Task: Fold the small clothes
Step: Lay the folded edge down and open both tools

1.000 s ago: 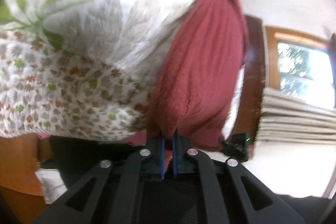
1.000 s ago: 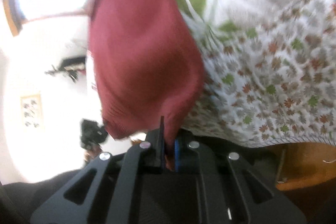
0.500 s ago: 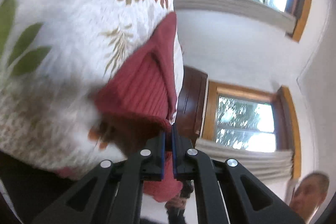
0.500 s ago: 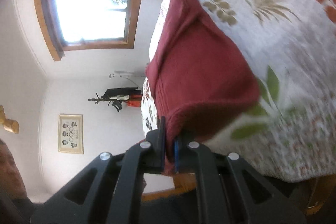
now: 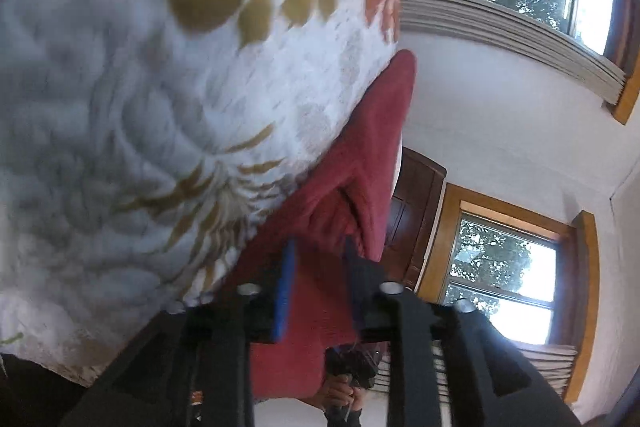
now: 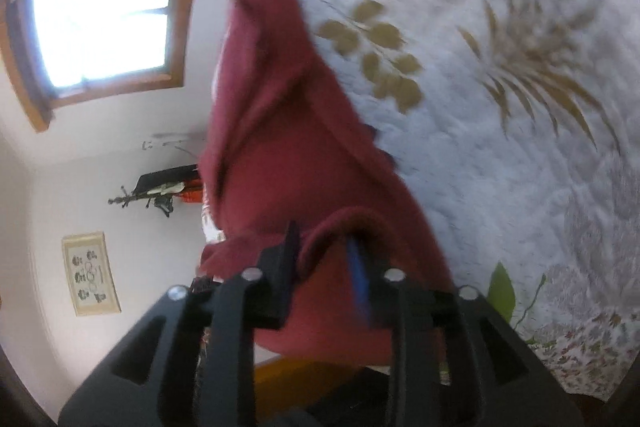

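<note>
A white quilted bedspread printed with olive and orange leaves (image 5: 168, 99) is spread across the bed, with wood-framed windows (image 5: 508, 263) set in the white walls behind. A dark red knitted garment (image 6: 280, 147) is laid on the bedspread near its edge, bunched into soft ridges (the motion blur hides finer detail). In the left wrist view, the left gripper (image 5: 318, 259) is seen with its jaws parted, red fabric lying loosely between them. In the right wrist view, the right gripper (image 6: 326, 259) is likewise spread apart, a rolled hem of the garment arched across the gap. A framed picture (image 6: 91, 273) is hung on the far wall.
</note>
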Motion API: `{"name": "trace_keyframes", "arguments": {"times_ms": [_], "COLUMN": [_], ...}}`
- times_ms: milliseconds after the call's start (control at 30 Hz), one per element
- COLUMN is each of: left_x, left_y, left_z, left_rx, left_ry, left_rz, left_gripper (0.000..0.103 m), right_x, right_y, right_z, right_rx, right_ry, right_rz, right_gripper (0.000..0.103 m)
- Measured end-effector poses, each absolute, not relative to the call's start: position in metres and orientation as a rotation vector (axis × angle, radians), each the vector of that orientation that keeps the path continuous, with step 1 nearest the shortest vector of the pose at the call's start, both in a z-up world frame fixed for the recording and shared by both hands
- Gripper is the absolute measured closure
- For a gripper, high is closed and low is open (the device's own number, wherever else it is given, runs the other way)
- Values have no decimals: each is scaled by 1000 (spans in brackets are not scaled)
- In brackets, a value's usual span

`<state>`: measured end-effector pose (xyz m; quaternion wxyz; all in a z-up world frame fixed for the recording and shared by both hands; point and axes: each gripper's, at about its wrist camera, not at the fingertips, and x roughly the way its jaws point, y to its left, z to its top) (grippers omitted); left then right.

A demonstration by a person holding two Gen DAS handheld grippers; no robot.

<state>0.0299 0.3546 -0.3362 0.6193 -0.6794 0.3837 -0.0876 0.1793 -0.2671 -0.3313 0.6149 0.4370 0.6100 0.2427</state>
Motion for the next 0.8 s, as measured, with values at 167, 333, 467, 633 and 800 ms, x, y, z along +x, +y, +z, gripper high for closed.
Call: {"name": "trace_keyframes", "arguments": {"times_ms": [167, 333, 467, 633, 800], "left_x": [31, 57, 78, 103, 111], "left_y": [362, 336, 301, 271, 267], "left_z": [-287, -249, -250, -268, -270], "left_rx": [-1391, -1002, -775, -554, -503], "left_ry": [869, 1012, 1128, 1234, 1220], "left_rz": [-255, -347, -420, -404, -365], "left_gripper": [65, 61, 56, 56, 48], "right_x": [184, 184, 181, 180, 175], "right_y": [-274, -256, -244, -226, -222], "right_z": [-284, -261, -279, -309, -312], "right_rx": [846, 518, 403, 323, 319], "right_ry": [1350, 1337, 1341, 1387, 1401], "right_rz": [587, 594, 591, 580, 595], "right_gripper": [56, 46, 46, 48, 55]}}
